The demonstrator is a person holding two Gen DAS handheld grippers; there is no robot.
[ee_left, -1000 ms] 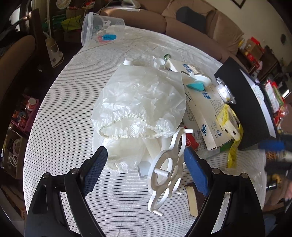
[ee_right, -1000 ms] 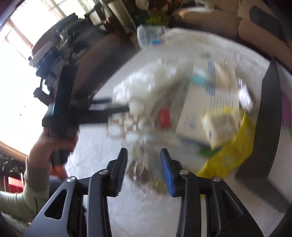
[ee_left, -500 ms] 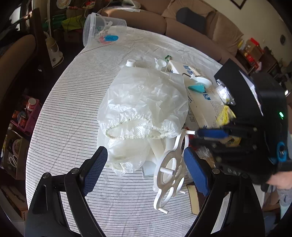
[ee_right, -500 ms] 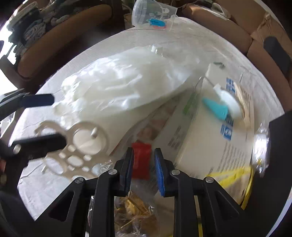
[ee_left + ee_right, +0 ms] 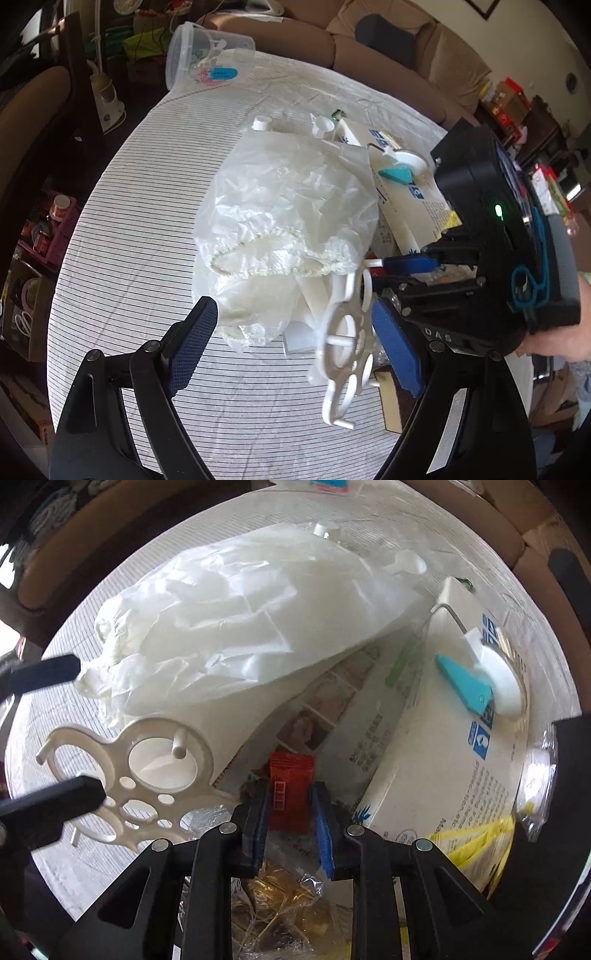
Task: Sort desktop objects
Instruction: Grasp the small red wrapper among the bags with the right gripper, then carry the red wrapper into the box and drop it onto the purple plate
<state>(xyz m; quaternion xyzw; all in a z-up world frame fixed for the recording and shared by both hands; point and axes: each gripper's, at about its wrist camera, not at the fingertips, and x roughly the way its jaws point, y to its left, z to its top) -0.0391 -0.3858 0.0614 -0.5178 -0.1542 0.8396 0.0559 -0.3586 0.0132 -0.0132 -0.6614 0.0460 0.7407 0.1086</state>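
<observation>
A small red packet (image 5: 291,794) lies on printed leaflets beside a white box (image 5: 436,738). My right gripper (image 5: 291,797) points down over it and is shut on the red packet, its blue pads pressing both sides. In the left wrist view the right gripper (image 5: 384,275) reaches in from the right, held by a hand. My left gripper (image 5: 293,310) hovers open over the striped table (image 5: 129,240). A white holed plastic plate (image 5: 347,332) leans on edge against its right finger. A crumpled white plastic cover (image 5: 288,214) lies just beyond.
A teal wedge (image 5: 399,173) and a white disc sit on the box. A clear tub (image 5: 207,55) stands at the far table edge. A gold foil packet (image 5: 280,897) lies under my right gripper, and yellow tape (image 5: 476,845) to its right. Sofa and chairs surround the table.
My right gripper swung in from the right, came down over the red packet and closed on it. The left gripper and the holed plate stayed where they were.
</observation>
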